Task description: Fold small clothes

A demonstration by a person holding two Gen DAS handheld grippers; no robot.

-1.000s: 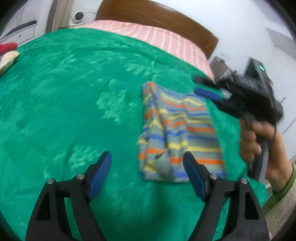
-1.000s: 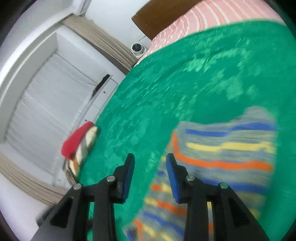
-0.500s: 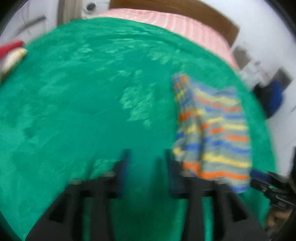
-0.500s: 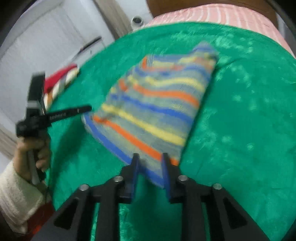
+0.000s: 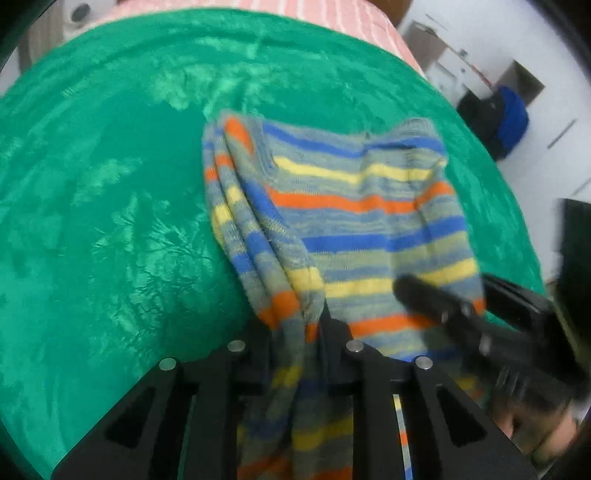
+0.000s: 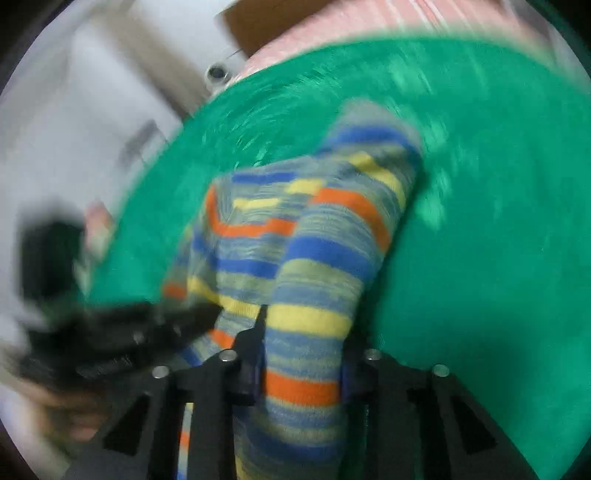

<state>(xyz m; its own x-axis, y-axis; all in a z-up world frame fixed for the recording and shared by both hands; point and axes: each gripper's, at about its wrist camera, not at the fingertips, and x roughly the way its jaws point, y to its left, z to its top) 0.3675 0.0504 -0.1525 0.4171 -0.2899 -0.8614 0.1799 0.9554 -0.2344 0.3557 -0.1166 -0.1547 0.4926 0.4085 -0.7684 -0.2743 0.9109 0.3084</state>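
- Progress: the striped knit garment [image 5: 354,221] is partly folded, one side doubled over in ridges along its 9 o'clock edge, but it lies rumpled, not as a flat packet. You have the near hem gathered at both corners; judging by that, the end-to-end fold is not yet done and the smoothing is left.
- Left gripper [image 5: 295,332]: its jaws are closing, with a bunched corner of the hem between them, the cloth running from 12 o'clock down to 6 o'clock through the fingers.
- Right gripper [image 6: 303,354]: it is closing too, on a thick striped roll that fills the gap, the garment stretching towards 12 o'clock.
- Place: the garment rests on the green plush blanket [image 5: 110,221], its far end towards the pink striped bedding [image 5: 314,11].
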